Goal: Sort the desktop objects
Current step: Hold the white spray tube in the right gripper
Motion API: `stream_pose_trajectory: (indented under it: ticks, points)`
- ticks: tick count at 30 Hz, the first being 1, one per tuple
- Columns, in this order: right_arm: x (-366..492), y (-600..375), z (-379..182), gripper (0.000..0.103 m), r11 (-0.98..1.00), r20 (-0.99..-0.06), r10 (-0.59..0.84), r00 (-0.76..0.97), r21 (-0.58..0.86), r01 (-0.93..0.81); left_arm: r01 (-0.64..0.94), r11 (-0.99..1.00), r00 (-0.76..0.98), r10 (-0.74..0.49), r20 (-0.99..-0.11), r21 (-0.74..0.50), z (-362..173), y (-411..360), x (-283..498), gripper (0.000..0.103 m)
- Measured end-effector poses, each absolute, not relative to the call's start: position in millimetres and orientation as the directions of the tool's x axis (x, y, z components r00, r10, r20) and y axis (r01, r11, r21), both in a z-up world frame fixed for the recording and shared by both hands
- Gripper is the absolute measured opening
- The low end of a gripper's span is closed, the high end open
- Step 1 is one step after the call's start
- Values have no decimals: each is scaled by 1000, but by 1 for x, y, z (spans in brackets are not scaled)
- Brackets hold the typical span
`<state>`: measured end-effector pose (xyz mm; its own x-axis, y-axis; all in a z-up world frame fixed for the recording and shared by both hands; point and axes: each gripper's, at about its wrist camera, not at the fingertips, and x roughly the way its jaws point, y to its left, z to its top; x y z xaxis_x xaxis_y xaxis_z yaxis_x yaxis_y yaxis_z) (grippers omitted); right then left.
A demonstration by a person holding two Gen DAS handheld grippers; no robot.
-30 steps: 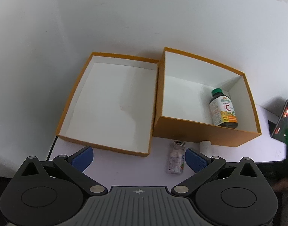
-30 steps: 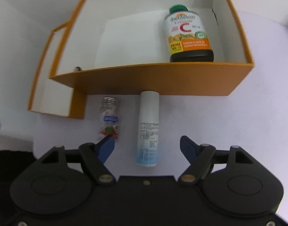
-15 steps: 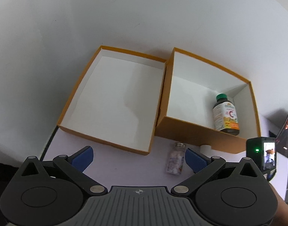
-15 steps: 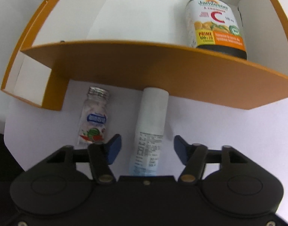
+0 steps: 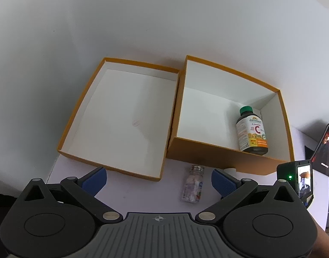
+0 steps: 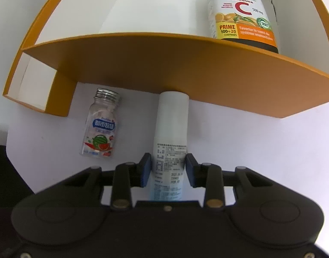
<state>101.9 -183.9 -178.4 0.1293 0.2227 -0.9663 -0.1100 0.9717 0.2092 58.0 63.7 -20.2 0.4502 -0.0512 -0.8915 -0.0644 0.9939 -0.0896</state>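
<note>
I see two orange boxes with white insides: the shallow tray [image 5: 121, 116] holds nothing, the deeper box [image 5: 209, 111] holds one dark vitamin C bottle [image 6: 241, 15]. My right gripper [image 6: 168, 169] has just been closing its jaws onto one white tube [image 6: 170, 142] lying before the box; beside it lies one small candy bottle [image 6: 101, 126]. My left gripper [image 5: 158, 180] gapes wide, holding nothing.

My way ahead is blocked by the deep box's wall [image 6: 175, 64]; a candy bottle [image 6: 101, 126] crowds my left.
</note>
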Motion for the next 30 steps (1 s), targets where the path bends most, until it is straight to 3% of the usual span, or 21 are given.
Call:
stream_pose_trajectory:
  ticks: [2, 8, 13, 30]
  points:
    - [103, -184, -175, 42, 971, -963, 228, 144, 213, -113, -57, 995, 454, -45, -890, -80, -20, 62, 58, 103]
    - [108, -183, -178, 43, 974, -967, 211, 143, 195, -119, -53, 996, 453, -44, -890, -76, -21, 59, 58, 103]
    - [103, -182, -183, 33, 968, -966, 225, 125, 207, -145, -56, 996, 456, -41, -889, -75, -20, 58, 60, 103]
    - [95, -188, -178, 34, 975, -967, 205, 153, 188, -119, -45, 996, 459, -44, -887, -73, -20, 57, 59, 103]
